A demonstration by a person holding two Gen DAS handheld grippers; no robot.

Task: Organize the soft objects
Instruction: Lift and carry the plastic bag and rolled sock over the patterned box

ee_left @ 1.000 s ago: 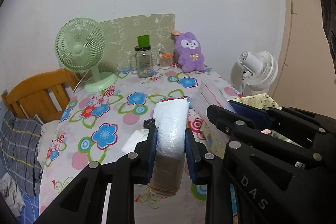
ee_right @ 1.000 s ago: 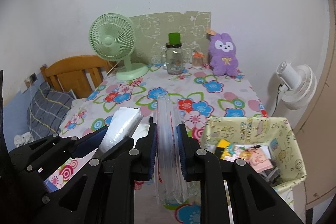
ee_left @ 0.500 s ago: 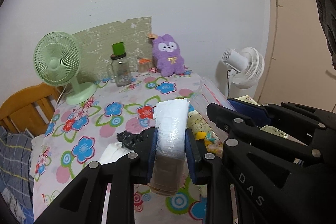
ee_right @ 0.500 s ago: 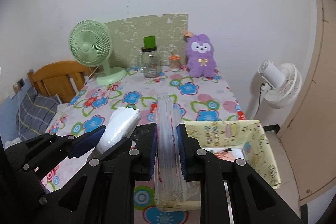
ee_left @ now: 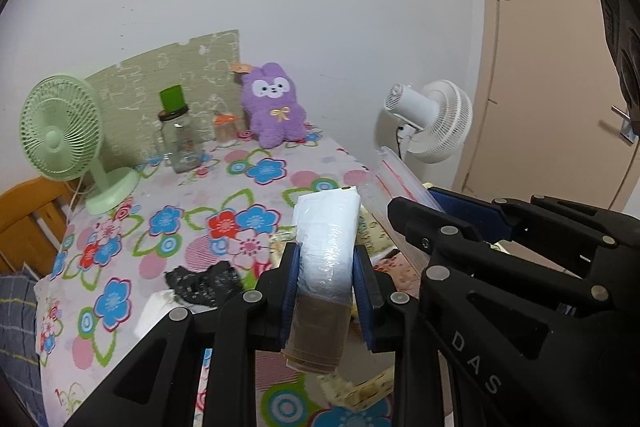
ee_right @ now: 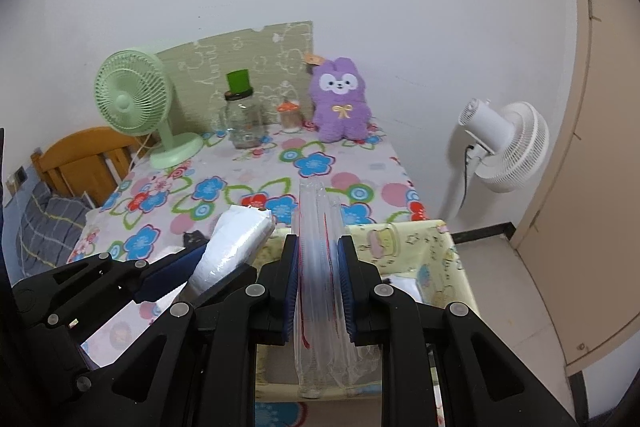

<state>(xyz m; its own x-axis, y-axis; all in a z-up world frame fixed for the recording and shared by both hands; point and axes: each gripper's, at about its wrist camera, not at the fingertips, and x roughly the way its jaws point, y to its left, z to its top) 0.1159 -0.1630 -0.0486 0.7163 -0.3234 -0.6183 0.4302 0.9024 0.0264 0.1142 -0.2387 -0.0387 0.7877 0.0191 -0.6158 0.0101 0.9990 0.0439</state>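
Note:
My left gripper [ee_left: 325, 287] is shut on a white plastic-wrapped pack [ee_left: 326, 247], which sticks up between the blue pads. That same pack [ee_right: 234, 247] shows at the left of the right wrist view. My right gripper [ee_right: 319, 283] is shut on a bundle of clear zip bags [ee_right: 318, 291] with red seal lines; the bundle's top [ee_left: 394, 179] also appears in the left wrist view. Both hang over a yellow patterned fabric bin [ee_right: 416, 239] at the table's right side. A black soft item [ee_left: 204, 283] lies on the flowered tablecloth [ee_left: 248, 187].
At the back of the table stand a green desk fan [ee_right: 134, 99], a glass jar with a green lid [ee_right: 242, 119], a small orange-lidded jar [ee_right: 290, 113] and a purple plush toy [ee_right: 340, 99]. A white floor fan [ee_right: 504, 147] stands right, a wooden chair [ee_right: 80, 159] left.
Both grippers have carried their loads to the right, from over the tablecloth to above the yellow bin; the table's objects have slid left in both views. Neither grip has changed.

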